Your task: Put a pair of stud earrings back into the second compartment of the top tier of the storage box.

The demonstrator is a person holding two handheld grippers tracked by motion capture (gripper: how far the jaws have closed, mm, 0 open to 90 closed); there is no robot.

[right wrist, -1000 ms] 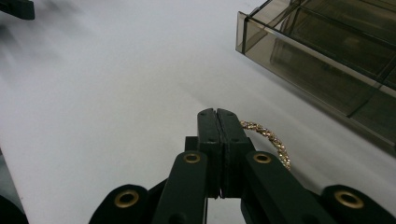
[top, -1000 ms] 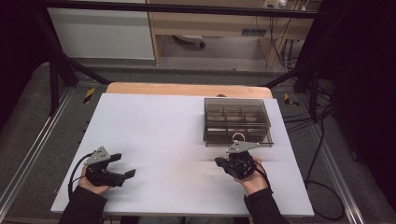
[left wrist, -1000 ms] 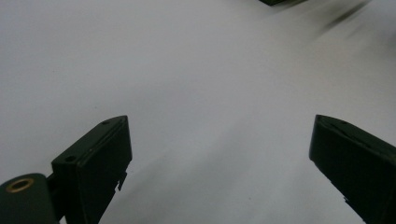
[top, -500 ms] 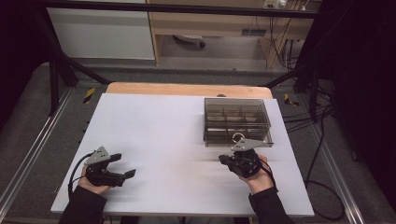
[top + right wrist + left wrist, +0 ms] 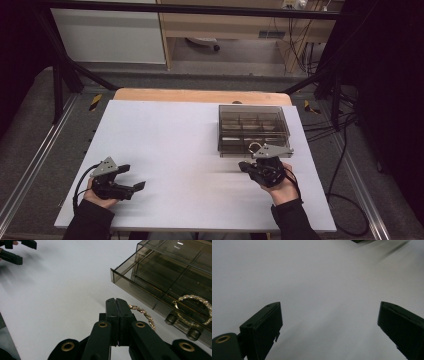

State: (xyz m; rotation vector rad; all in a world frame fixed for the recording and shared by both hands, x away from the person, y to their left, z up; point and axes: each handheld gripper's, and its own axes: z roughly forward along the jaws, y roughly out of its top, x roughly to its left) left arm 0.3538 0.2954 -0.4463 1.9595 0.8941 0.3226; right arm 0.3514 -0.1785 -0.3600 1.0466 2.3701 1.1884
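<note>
A dim workshop surrounds a white table (image 5: 190,145) with a matte, smooth top and a strip of bare wood along its far edge; dark floor and metal rails flank it, and pale cabinets stand beyond. No writing or brand can be read anywhere.

Near the left front corner, a hand holds the left gripper (image 5: 134,177), black plastic with a grey plate on top; its jaws stand wide apart over bare table, with nothing between them, and a cable loops from its back.

Toward the right front, the other hand holds the right gripper (image 5: 117,302), its two flat black jaws pressed together. A gold ring of twisted, glittering wire (image 5: 145,315) curves out from behind them; part of the loop is hidden by the jaws, but they seem to pinch it, just off the box's near edge.

Just beyond sits a smoky clear plastic box (image 5: 253,129), rectangular, split into compartments, near the table's right edge. In the right gripper view a second gold ring (image 5: 197,305) shows at the box's near wall, by two small round feet or hinges; whether it lies inside is hard to tell. The box's far end is cut off there.
</note>
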